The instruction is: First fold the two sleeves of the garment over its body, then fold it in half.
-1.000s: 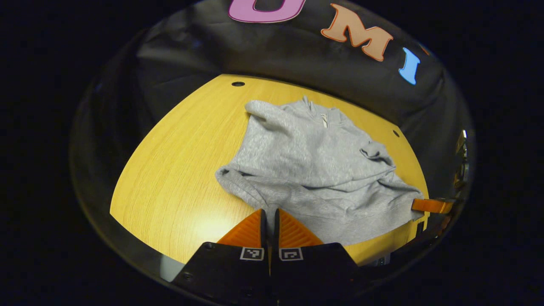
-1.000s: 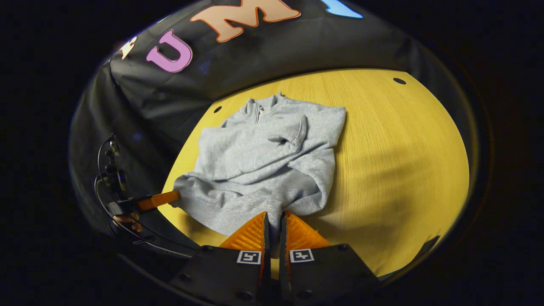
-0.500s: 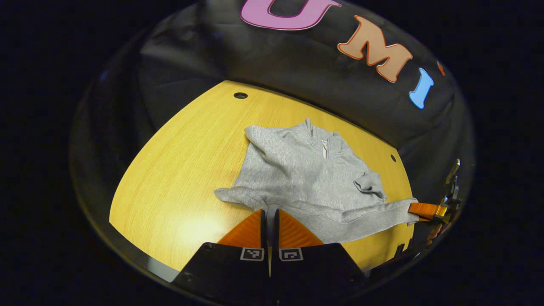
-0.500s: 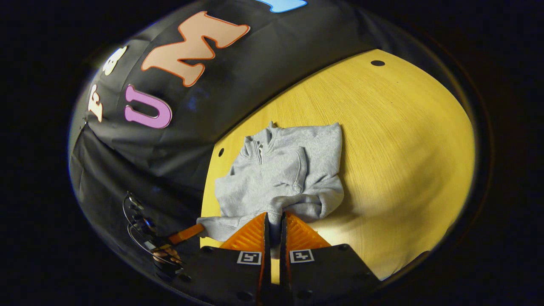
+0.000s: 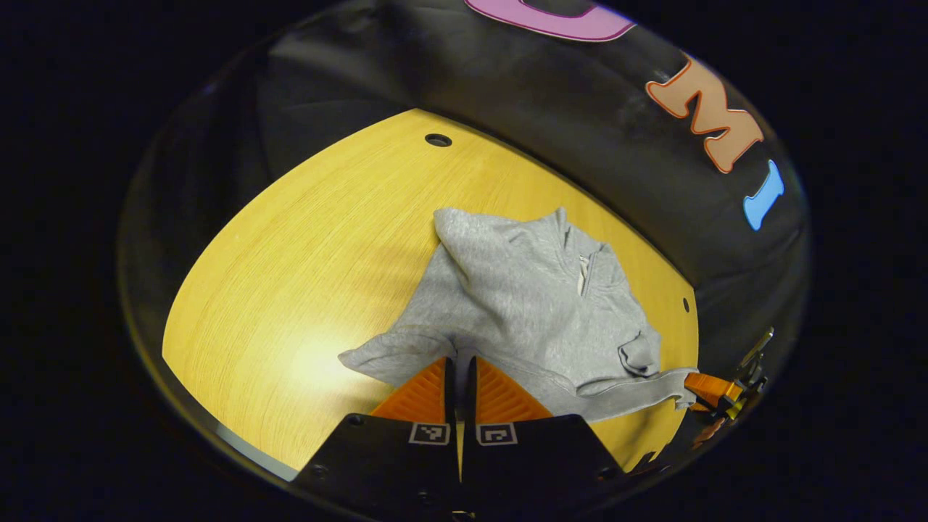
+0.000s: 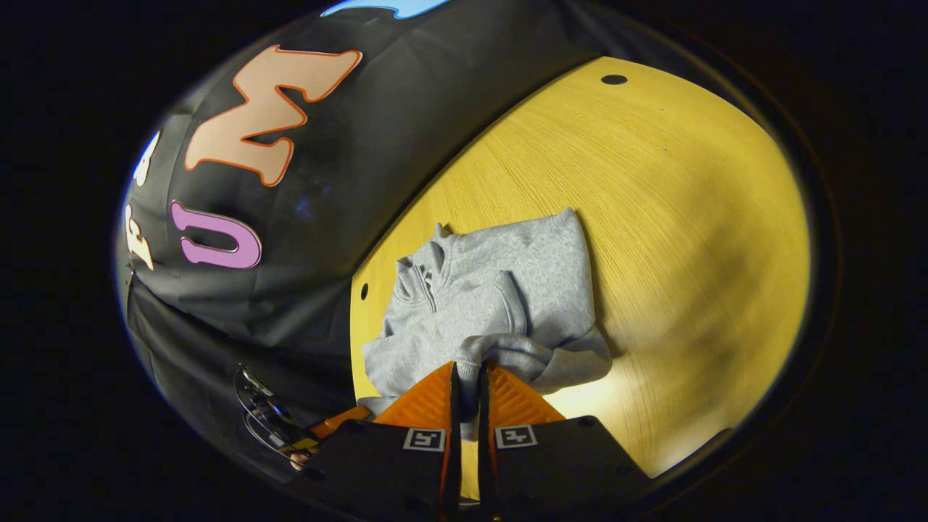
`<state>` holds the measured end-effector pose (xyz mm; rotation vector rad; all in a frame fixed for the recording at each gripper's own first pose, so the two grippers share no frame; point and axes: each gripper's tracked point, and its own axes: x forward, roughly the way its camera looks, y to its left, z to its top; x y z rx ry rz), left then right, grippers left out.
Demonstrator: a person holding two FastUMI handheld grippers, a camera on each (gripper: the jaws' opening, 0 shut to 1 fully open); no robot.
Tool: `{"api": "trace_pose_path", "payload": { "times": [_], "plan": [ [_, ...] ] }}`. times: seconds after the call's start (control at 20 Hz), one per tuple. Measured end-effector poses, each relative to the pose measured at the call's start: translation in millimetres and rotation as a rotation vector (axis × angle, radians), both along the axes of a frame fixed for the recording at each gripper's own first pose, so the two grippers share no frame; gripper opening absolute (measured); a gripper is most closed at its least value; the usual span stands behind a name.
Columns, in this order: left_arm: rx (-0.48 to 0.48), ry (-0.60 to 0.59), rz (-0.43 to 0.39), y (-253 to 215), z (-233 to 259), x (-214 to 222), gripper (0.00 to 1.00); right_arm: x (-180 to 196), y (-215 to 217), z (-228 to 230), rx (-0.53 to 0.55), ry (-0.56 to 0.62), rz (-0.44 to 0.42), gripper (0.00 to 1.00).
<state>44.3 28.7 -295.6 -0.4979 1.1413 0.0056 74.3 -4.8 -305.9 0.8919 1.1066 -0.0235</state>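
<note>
Garment (image 5: 522, 304), grey with sleeves folded over its body, lies on the yellow bench (image 5: 304, 246); left claw (image 5: 459, 377) and right claw (image 6: 467, 383) each pinch its near hem, lifted.

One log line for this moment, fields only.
left gripper: shut on hem | right gripper: shut on hem | sweatshirt: sleeves folded, hem lifted | table
</note>
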Motion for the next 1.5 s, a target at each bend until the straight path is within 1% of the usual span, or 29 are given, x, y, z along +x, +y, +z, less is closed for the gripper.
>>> {"api": "trace_pose_path", "payload": {
  "times": [0.05, 0.15, 0.2, 0.25, 0.3, 0.35, 0.4, 0.45, 0.5, 0.55, 0.6, 0.65, 0.7, 0.75, 0.8, 0.85, 0.9, 0.95, 1.05, 1.15, 1.25, 1.35, 1.4, 1.5],
  "plan": [
    [-0.005, 0.009, 0.004, -1, -4, 3, 0.00, 3, 0, -6, 0.003, 0.012, -0.011, 0.05],
    [-0.004, 0.024, 0.006, -1, -10, 7, 0.00, 6, -2, -16, 0.003, 0.036, -0.024, 0.16],
    [-0.002, 0.035, 0.001, -2, -14, 8, 0.00, 8, -3, -22, -0.001, 0.048, -0.029, 0.10],
    [0.000, 0.045, -0.001, -2, -17, 9, 0.01, 10, -2, -28, -0.007, 0.060, -0.035, 0.16],
    [0.000, 0.054, -0.002, -3, -21, 11, 0.02, 10, 0, -33, -0.011, 0.071, -0.040, 0.16],
    [0.001, 0.062, 0.003, -3, -25, 12, 0.02, 11, -1, -37, -0.014, 0.077, -0.045, 0.22],
    [0.004, 0.060, 0.011, -3, -25, 15, 0.02, 13, 1, -38, -0.015, 0.076, -0.053, 0.12],
    [0.008, 0.052, 0.016, -3, -25, 18, 0.06, 16, 2, -38, -0.023, 0.068, -0.055, 0.23],
    [0.017, 0.030, 0.014, -2, -23, 22, 0.10, 18, 4, -33, -0.019, 0.049, -0.055, 0.27],
    [0.040, 0.002, 0.009, 2, -20, 27, 0.14, 20, 6, -29, -0.019, 0.031, -0.046, 0.34],
    [0.065, -0.038, 0.001, 6, -16, 34, 0.19, 22, 8, -25, -0.027, 0.003, -0.034, 0.41],
    [0.085, -0.083, -0.007, 7, -10, 43, 0.39, 26, 7, -19, -0.048, -0.034, -0.026, 0.58],
    [0.115, -0.131, -0.015, 9, -1, 50, 0.47, 31, 4, -15, -0.085, -0.072, -0.024, 0.66],
    [0.154, -0.179, -0.021, 14, 7, 58, 0.68, 36, -9, -8, -0.159, -0.121, -0.034, 0.80],
    [0.196, -0.230, -0.027, 18, 17, 66, 0.68, 44, -24, -2, -0.250, -0.178, -0.050, 0.94],
    [0.237, -0.279, -0.035, 21, 28, 72, 0.79, 51, -38, 8, -0.328, -0.224, -0.061, 0.94],
    [0.274, -0.324, -0.046, 24, 39, 77, 0.84, 54, -44, 20, -0.377, -0.268, -0.067, 0.95],
    [0.308, -0.366, -0.056, 25, 51, 80, 0.93, 56, -46, 33, -0.401, -0.308, -0.063, 0.95],
    [0.385, -0.449, -0.072, 27, 72, 88, 0.94, 54, -49, 51, -0.465, -0.369, -0.043, 0.96],
    [0.464, -0.537, -0.076, 30, 97, 91, 0.95, 47, -56, 62, -0.570, -0.427, -0.014, 0.95],
    [0.553, -0.620, -0.087, 33, 124, 85, 0.96, 41, -57, 82, -0.661, -0.503, 0.011, 0.95],
    [0.627, -0.684, -0.101, 32, 146, 76, 0.98, 33, -53, 101, -0.729, -0.577, 0.041, 0.96],
    [0.644, -0.710, -0.108, 29, 154, 69, 0.97, 29, -55, 108, -0.780, -0.613, 0.056, 0.96],
    [0.641, -0.756, -0.121, 20, 170, 55, 0.97, 24, -62, 129, -0.895, -0.692, 0.086, 0.96]
  ]
}}
